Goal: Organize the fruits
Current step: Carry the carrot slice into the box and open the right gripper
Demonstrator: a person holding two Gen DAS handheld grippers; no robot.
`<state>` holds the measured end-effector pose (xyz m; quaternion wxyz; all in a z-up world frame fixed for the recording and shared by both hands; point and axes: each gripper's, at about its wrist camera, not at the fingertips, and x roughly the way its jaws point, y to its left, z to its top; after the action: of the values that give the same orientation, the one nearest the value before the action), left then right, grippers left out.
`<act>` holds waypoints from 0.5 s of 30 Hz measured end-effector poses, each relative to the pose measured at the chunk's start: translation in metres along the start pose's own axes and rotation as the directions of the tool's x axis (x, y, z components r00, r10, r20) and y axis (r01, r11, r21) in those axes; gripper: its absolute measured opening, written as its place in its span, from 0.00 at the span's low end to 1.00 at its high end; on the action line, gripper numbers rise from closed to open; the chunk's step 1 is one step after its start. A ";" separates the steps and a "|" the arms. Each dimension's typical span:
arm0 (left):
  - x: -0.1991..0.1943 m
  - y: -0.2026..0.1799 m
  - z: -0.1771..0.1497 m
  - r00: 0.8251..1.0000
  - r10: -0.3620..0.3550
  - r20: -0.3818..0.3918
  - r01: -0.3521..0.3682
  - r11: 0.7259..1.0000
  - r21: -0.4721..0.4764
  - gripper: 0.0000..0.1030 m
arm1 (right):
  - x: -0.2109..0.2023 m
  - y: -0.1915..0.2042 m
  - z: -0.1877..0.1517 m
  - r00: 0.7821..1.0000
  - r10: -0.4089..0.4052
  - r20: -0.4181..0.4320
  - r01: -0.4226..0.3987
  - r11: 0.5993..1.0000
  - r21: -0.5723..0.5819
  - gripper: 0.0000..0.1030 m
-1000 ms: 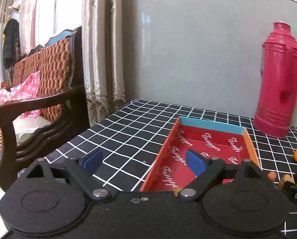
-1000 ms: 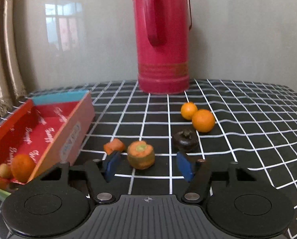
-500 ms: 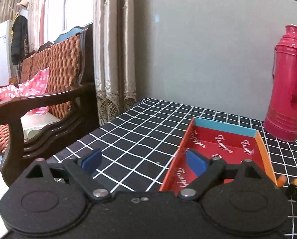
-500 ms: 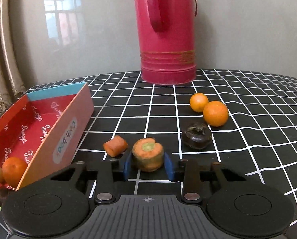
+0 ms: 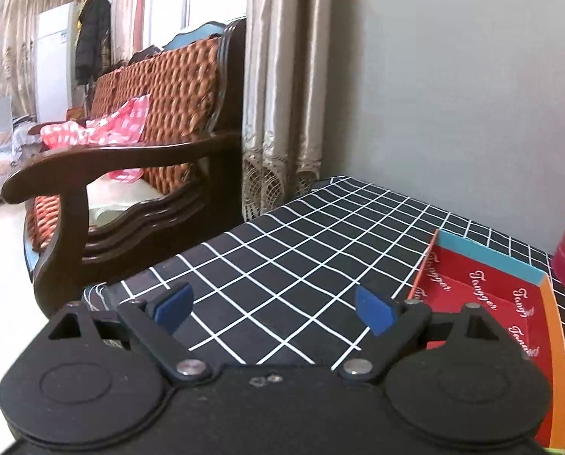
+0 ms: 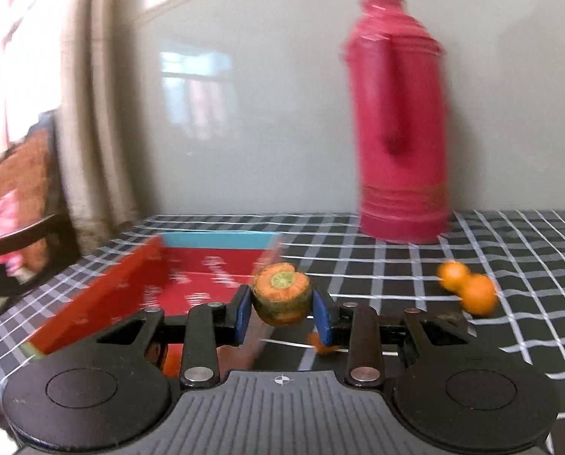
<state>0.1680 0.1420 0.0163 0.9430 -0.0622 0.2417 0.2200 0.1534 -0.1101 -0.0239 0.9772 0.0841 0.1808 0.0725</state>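
Note:
My right gripper (image 6: 282, 313) is shut on a stubby orange carrot top (image 6: 281, 292) with a green stem end, lifted above the table at the right edge of the red box (image 6: 191, 284). Two oranges (image 6: 468, 290) lie on the checked cloth to the right. A small orange piece (image 6: 316, 343) shows below the right pad. My left gripper (image 5: 273, 305) is open and empty over the cloth, left of the red box (image 5: 510, 303). The right wrist view is blurred by motion.
A tall red thermos (image 6: 400, 125) stands at the back by the grey wall. A wooden chair (image 5: 138, 159) with a woven back stands beyond the table's left edge, with curtains (image 5: 282, 87) behind it.
My right gripper closed on the carrot top, lifted it and swung left toward the red box. My left gripper turned left, away from the box, and stayed open.

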 end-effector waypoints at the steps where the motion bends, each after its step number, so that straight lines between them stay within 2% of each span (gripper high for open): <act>1: 0.000 0.001 0.000 1.000 0.004 -0.002 -0.004 1.000 -0.003 0.83 | -0.002 0.006 0.000 1.000 0.022 0.002 -0.022 1.000 -0.020 0.34; 5: 0.000 0.004 0.001 1.000 0.013 -0.007 -0.013 1.000 -0.014 0.83 | -0.001 0.026 -0.004 0.996 0.080 -0.027 -0.082 0.993 -0.085 0.34; 15: 0.000 0.004 0.000 1.000 0.021 -0.012 -0.022 1.000 -0.009 0.83 | 0.003 0.049 -0.015 0.994 0.096 -0.058 -0.105 0.978 -0.181 0.35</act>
<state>0.1663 0.1460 0.0161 0.9388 -0.0652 0.2472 0.2309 0.1458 -0.0600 -0.0293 0.9712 0.0010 0.1929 0.1400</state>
